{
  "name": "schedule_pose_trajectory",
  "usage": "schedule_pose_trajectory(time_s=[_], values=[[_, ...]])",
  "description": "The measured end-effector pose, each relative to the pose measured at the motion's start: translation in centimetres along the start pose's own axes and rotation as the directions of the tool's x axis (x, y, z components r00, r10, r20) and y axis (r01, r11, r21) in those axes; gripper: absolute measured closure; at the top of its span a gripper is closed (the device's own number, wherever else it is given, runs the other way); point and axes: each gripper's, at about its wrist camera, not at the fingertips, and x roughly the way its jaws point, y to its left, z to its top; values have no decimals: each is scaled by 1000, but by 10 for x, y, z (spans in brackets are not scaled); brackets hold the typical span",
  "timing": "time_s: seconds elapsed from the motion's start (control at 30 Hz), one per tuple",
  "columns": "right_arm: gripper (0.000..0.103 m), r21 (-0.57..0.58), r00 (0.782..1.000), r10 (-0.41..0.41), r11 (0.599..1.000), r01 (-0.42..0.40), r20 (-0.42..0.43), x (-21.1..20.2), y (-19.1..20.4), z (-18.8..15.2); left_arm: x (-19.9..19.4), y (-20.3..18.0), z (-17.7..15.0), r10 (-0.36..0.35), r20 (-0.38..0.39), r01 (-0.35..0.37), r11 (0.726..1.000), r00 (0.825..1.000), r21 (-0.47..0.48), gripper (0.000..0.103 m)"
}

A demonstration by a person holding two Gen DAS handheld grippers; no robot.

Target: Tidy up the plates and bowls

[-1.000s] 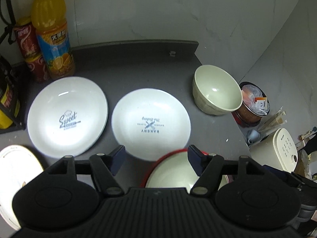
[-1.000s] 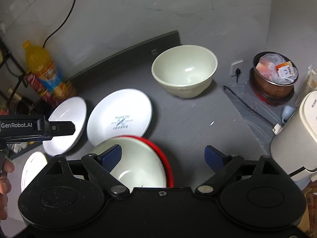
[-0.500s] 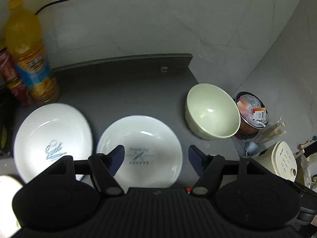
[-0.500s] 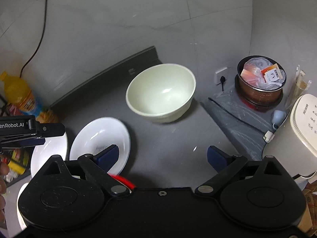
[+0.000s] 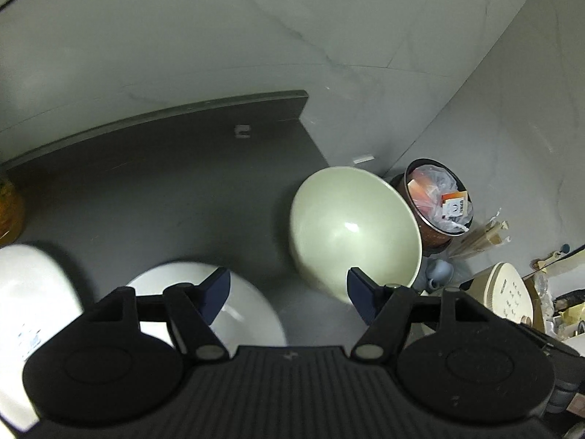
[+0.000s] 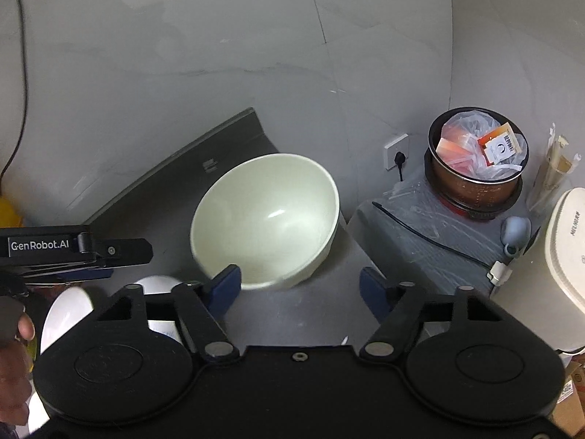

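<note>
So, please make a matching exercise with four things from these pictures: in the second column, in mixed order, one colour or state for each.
Things:
1. big bowl
2. copper-brown pot
3. right gripper
4. wall plug

Descriptions:
a. open, holding nothing
b. black, pushed into a white socket
c. pale cream, empty
d. stuffed with plastic bags and packets

Pairs: 1-c, 2-d, 3-a, 4-b
</note>
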Motion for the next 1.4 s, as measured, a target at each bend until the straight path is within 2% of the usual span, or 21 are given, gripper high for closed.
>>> schedule_pose_trajectory(time_s=[0.2, 0.43, 0.5, 0.6, 0.63, 0.67, 0.77, 0.83, 0.97, 1.1, 1.4], values=[[42, 36, 1000, 0, 999, 0, -18, 25, -7, 10, 32, -1, 18, -14, -34, 14, 1000, 999, -5, 37], [45, 62, 999, -4, 998, 7, -46, 49, -18, 14, 64, -3, 23, -19, -74, 18, 1000, 997, -5, 41], [50, 79, 998, -6, 997, 11, -63, 57, -22, 14, 72, -5, 24, -16, -88, 15, 1000, 996, -15, 44], [57, 108, 997, -2, 994, 11, -81, 68, -26, 14, 86, -9, 24, -15, -108, 13, 1000, 994, -18, 50], [58, 120, 996, 1, 993, 10, -88, 71, -28, 14, 91, -9, 24, -10, -114, 8, 1000, 993, -21, 55], [60, 133, 995, 3, 991, 10, -97, 76, -30, 14, 95, -9, 24, -11, -119, 8, 1000, 993, -26, 64], [75, 166, 993, -3, 986, 23, -118, 85, -33, 12, 109, -10, 23, -2, -151, -3, 999, 989, -33, 75], [83, 182, 991, 26, 983, -2, -130, 89, -34, 12, 117, -10, 23, 20, -170, -27, 999, 985, -39, 82], [84, 159, 990, -11, 987, 34, -142, 90, -26, 13, 122, -4, 22, 24, -172, -38, 996, 985, -78, 94], [84, 155, 992, -11, 987, 31, -129, 82, -26, 11, 119, 0, 19, 3, -176, -21, 995, 984, -97, 95], [84, 132, 996, -3, 991, 14, -86, 57, -15, 12, 87, -1, 12, -8, -115, -3, 995, 993, -97, 95]])
